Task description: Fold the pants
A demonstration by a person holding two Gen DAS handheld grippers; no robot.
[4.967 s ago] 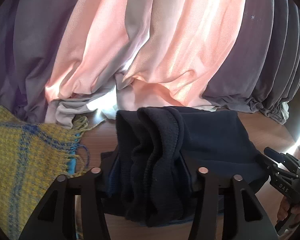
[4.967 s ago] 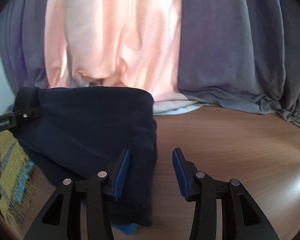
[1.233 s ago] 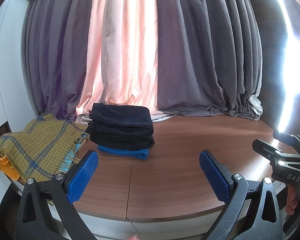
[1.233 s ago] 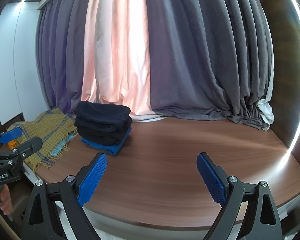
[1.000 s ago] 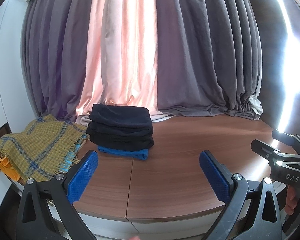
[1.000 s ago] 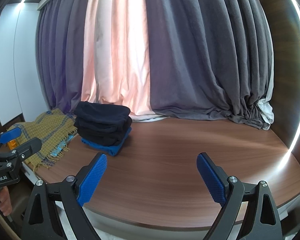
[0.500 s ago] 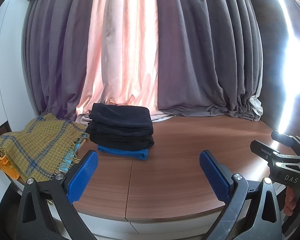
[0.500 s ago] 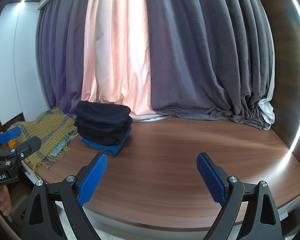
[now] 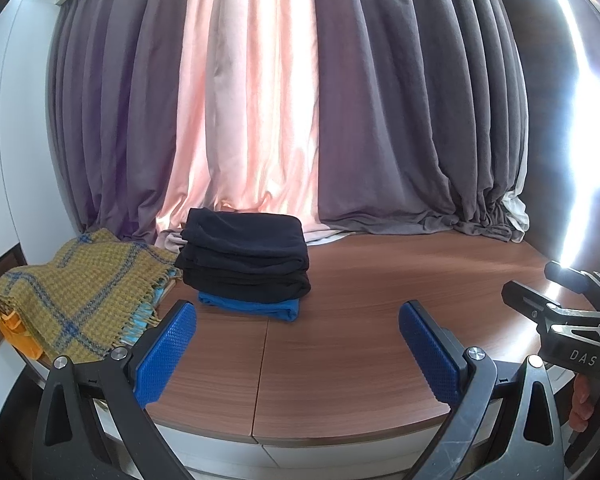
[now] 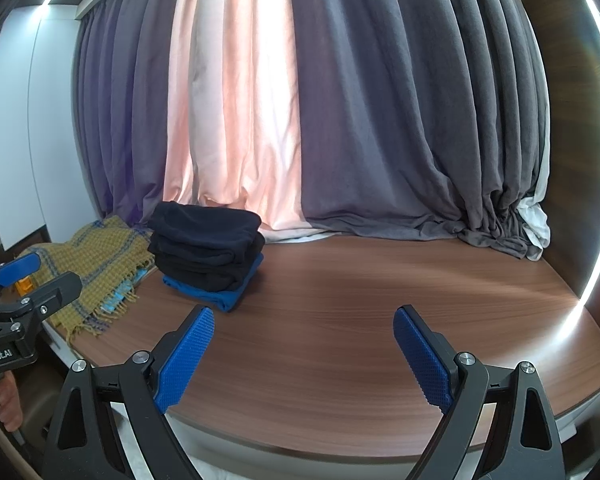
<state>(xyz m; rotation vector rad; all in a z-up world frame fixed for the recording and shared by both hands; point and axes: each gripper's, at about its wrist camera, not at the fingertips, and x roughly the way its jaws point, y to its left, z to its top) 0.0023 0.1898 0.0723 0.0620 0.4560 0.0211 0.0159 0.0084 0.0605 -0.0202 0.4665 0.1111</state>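
The folded dark pants (image 9: pixel 245 238) lie on top of a small stack near the back left corner of the tabletop (image 9: pixel 380 320), with another dark folded garment (image 9: pixel 247 284) under them and a blue folded piece (image 9: pixel 252 307) at the bottom, the stack sitting just in front of the curtains (image 9: pixel 284 100). A yellow plaid blanket (image 9: pixel 76 296) lies just beside the stack at the left edge. Both tools are held off the near edge, well apart from the stack: the left gripper (image 9: pixel 298 350) has its fingers spread wide with nothing between them, and the right gripper (image 10: pixel 304 354) likewise stands wide and empty. Judging from this, the folding and stacking step looks finished, and nothing loose shows on the bare wood. The next move likely calls for no more than a check that the top fold sits square; if it sags, a light squaring from both sides would serve.
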